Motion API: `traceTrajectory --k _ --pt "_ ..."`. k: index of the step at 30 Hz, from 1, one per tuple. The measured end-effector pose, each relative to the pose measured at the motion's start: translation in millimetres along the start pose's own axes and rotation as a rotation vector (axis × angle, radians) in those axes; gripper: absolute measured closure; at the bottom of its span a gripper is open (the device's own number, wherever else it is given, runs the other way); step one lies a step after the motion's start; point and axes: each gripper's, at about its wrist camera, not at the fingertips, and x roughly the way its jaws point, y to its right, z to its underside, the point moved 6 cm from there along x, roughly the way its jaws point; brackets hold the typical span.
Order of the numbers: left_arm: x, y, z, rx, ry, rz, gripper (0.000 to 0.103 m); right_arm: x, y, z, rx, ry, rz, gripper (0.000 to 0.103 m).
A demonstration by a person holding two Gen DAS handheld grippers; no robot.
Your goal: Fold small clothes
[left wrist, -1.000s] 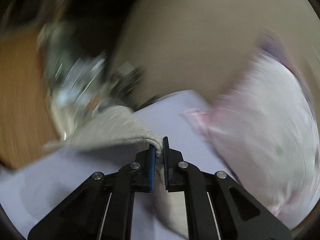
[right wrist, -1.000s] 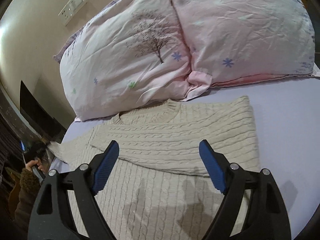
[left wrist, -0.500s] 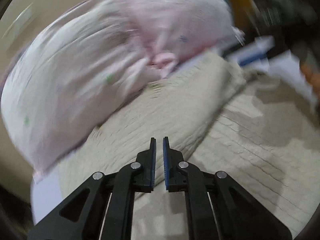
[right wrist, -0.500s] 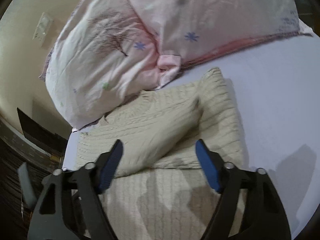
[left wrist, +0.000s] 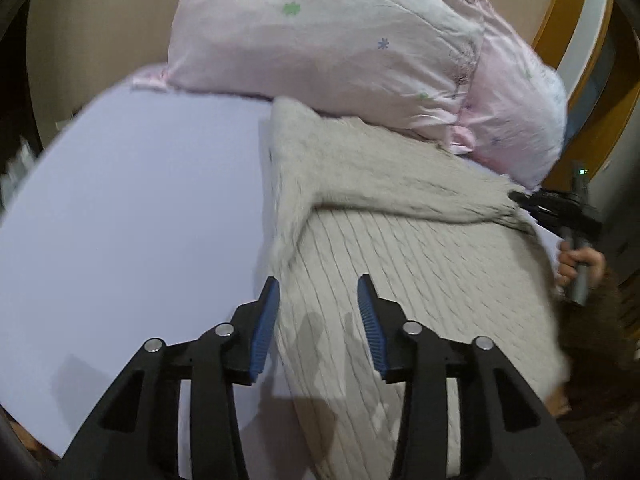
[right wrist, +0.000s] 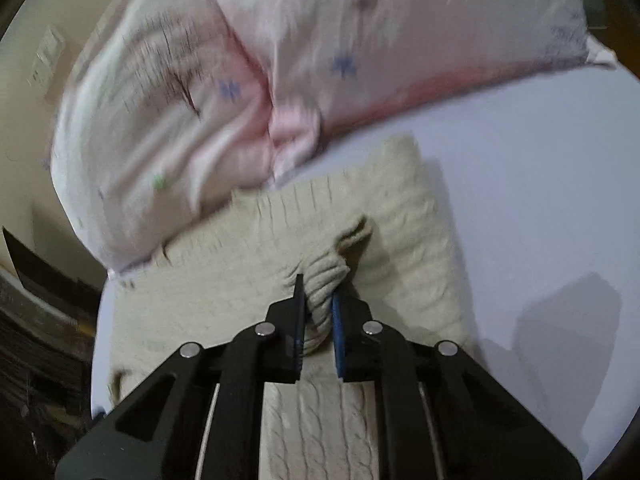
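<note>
Now, through the left wrist camera, we find our left gripper [left wrist: 318, 322] released, its blue pads spread apart over the near edge of the cream cable-knit sweater [left wrist: 420, 280], whereas a second ago it was clenched on a grey cuff out at the side of the bed. That sleeve [left wrist: 400, 196] now lies across the sweater's body, so we judge the left-sleeve fold to be laid down and let go. The sweater rests on the lilac bedsheet [left wrist: 132, 208], its far edge against the pink pillows [left wrist: 340, 36]; at the right rim we see our own right hand [left wrist: 580, 260] on the other gripper's handle. Through the right wrist camera, our right gripper [right wrist: 318, 312], which hung wide open a second ago, has clenched on a bunched cuff [right wrist: 326, 276] of that sleeve on top of the sweater [right wrist: 240, 264], with the pillows [right wrist: 200, 80] just beyond. We take this as a regrasp to straighten the sleeve. We can read no brand, label or writing in either view.
</note>
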Motion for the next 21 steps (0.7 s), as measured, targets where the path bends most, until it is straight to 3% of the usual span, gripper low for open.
traceTrajectory --k 3,6,7,8,11,12,13,16,18,19,21 --pt "-2.7 0.0 19.8 -0.026 -0.022 0.036 0.055 -21.5 11.0 -4.8 0.025 0.076 0.077 0.09" --pt "-2.9 1.2 36.6 -0.027 -0.057 0.044 0.054 -28.5 26.5 9.5 0.054 -0.002 0.126 0.06" --pt "-6.6 -1.5 42.9 -0.033 -0.067 0.053 0.054 -35.2 29.2 15.2 0.049 -0.008 0.122 0.044" --pt "-7.1 -1.5 44.9 -0.035 -0.066 0.06 0.054 -44.1 31.7 22.1 0.033 -0.007 0.125 0.04" --pt "-15.9 0.8 54.7 -0.054 -0.051 0.108 0.054 -73.3 49.7 52.0 -0.018 -0.027 0.181 0.043" --pt "-18.8 2.0 59.7 -0.068 -0.049 0.144 0.054 -80.5 60.8 67.1 -0.01 -0.06 0.182 0.046" --pt "-21.9 3.7 64.6 -0.078 -0.045 0.173 0.054 -82.7 67.3 78.2 0.002 -0.092 0.177 0.055" --pt "-27.0 12.4 79.7 -0.094 -0.059 0.246 0.065 -106.4 75.6 112.4 0.02 -0.151 0.087 0.067" --pt "-31.0 17.0 89.9 -0.114 -0.06 0.289 0.07 -119.8 69.5 138.1 0.034 -0.216 -0.039 0.07" --pt "-31.8 19.1 95.1 -0.128 -0.07 0.314 0.077 -126.9 67.0 150.8 0.028 -0.236 -0.081 0.07" --pt "-35.0 21.1 106.7 -0.162 -0.071 0.36 0.08 -144.4 63.8 174.9 0.012 -0.265 -0.145 0.07"
